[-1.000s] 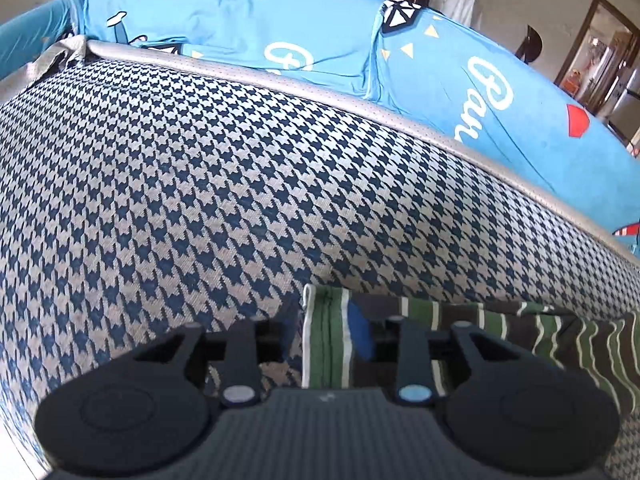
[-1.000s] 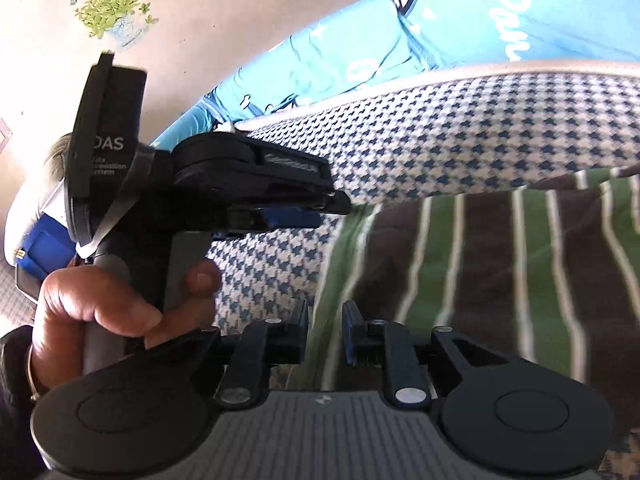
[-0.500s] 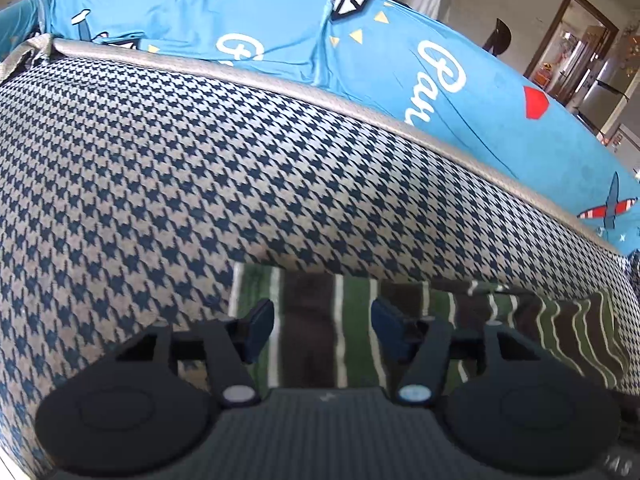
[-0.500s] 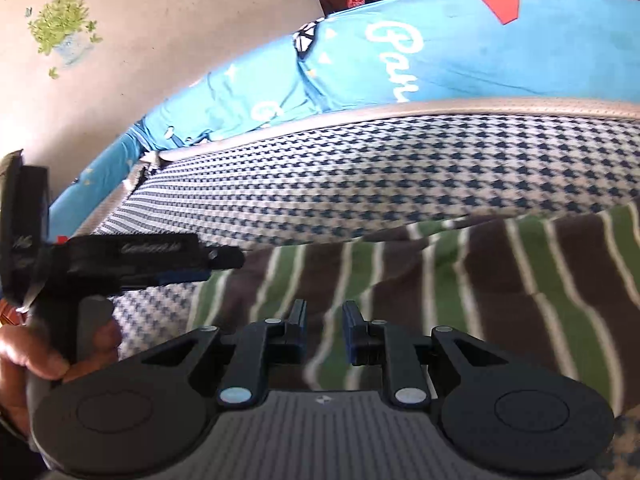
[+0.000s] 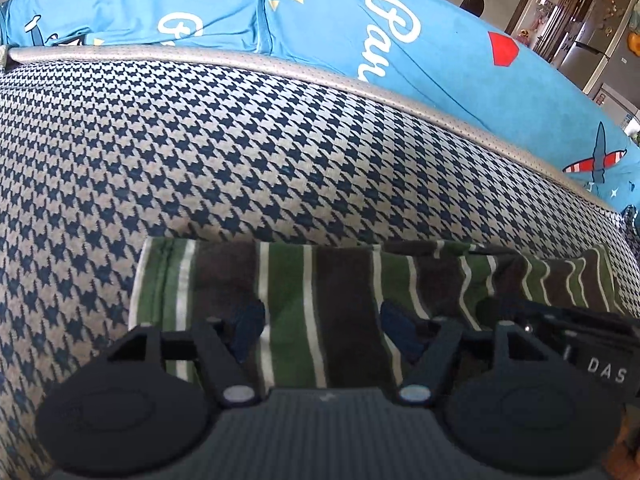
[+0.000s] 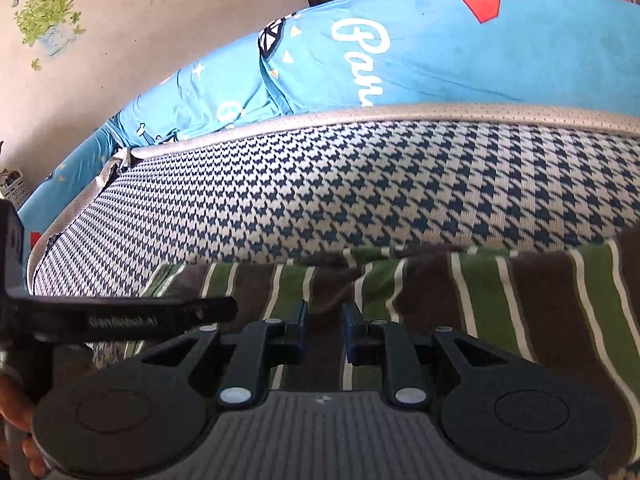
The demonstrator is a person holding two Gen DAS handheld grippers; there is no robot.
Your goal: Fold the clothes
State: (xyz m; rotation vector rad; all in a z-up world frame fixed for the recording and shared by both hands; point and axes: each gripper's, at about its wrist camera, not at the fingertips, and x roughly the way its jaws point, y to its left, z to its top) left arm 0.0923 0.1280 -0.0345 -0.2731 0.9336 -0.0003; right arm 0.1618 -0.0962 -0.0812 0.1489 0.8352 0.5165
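Note:
A green, brown and white striped garment (image 5: 320,280) lies flat on the houndstooth cushion (image 5: 200,140). My left gripper (image 5: 324,328) hovers low over the garment's left part, open wide, with nothing between its blue pads. In the right wrist view the same garment (image 6: 520,300) spreads to the right, with wrinkles by the fingers. My right gripper (image 6: 326,330) has its fingers close together, and a fold of the cloth runs into the narrow gap. The right tool's black body (image 5: 580,332) lies over the garment's right end. A hand (image 6: 16,412) holds the left tool (image 6: 120,320).
A grey piped edge (image 5: 360,88) borders the cushion's far side. Behind it lies blue bedding with white lettering (image 5: 400,32). A doorway and fridge (image 5: 580,40) stand at the far right. A wall with a plant decal (image 6: 44,20) is at the left.
My left gripper has opened and let go of the garment's left edge, and the cloth has settled flat. Both cameras now sit further over the garment. The right fingers keep the same narrow gap.

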